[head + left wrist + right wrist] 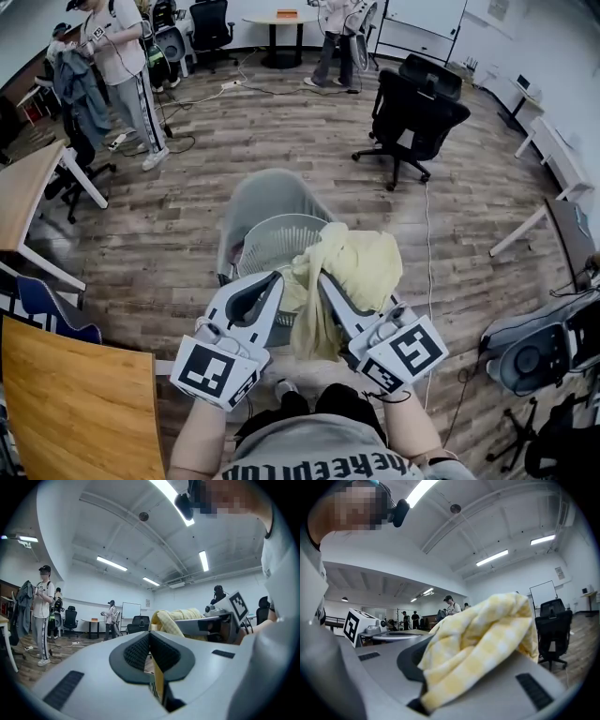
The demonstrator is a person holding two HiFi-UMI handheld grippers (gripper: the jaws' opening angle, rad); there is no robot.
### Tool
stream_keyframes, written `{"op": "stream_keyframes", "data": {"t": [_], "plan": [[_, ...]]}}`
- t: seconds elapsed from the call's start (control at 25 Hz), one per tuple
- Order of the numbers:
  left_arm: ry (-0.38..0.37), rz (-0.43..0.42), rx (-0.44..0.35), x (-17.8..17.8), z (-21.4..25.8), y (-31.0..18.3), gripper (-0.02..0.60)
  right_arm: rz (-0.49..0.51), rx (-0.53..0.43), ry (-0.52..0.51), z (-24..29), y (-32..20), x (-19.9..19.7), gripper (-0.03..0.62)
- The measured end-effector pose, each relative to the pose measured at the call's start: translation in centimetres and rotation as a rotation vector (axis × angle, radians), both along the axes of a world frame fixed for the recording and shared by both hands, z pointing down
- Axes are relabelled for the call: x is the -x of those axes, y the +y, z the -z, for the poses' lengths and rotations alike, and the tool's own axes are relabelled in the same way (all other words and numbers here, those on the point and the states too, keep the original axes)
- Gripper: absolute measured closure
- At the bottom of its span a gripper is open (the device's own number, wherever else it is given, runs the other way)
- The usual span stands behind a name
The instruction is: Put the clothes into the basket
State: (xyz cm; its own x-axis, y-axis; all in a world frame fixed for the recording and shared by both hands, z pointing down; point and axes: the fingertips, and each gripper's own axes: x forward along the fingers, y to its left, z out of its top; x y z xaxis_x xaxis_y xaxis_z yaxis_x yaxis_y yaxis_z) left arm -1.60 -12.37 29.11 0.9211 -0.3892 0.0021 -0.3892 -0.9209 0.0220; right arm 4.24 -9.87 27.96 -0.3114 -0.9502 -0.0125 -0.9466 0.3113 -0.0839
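A yellow checked garment hangs bunched over the white mesh basket, just in front of me. My right gripper is shut on it, and the cloth spills over the jaws in the right gripper view. My left gripper sits close beside it at the garment's left edge. In the left gripper view its jaws are shut, with a thin strip of yellow cloth pinched in the seam. The rest of the garment and the right gripper show beyond. Both grippers point level.
The basket rests against a grey chair. A wooden desk is at my near left and another table further left. Black office chairs stand at the back right. People stand at the far end.
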Motion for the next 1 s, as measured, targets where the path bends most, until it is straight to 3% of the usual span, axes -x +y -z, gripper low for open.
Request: {"op": "stream_keyframes", "data": {"t": [0.48, 1.0], "plan": [[0.018, 0.004, 0.022, -0.6, -0.7, -1.6, 0.568, -0.002, -0.011, 0.008, 0.6, -1.3, -0.9, 0.536], [0.041, 0.178, 0.018, -1.6, -0.4, -5.6, 0.568, 0.161, -0.030, 0.031, 1.5, -7.4, -2.8, 0.536]]}}
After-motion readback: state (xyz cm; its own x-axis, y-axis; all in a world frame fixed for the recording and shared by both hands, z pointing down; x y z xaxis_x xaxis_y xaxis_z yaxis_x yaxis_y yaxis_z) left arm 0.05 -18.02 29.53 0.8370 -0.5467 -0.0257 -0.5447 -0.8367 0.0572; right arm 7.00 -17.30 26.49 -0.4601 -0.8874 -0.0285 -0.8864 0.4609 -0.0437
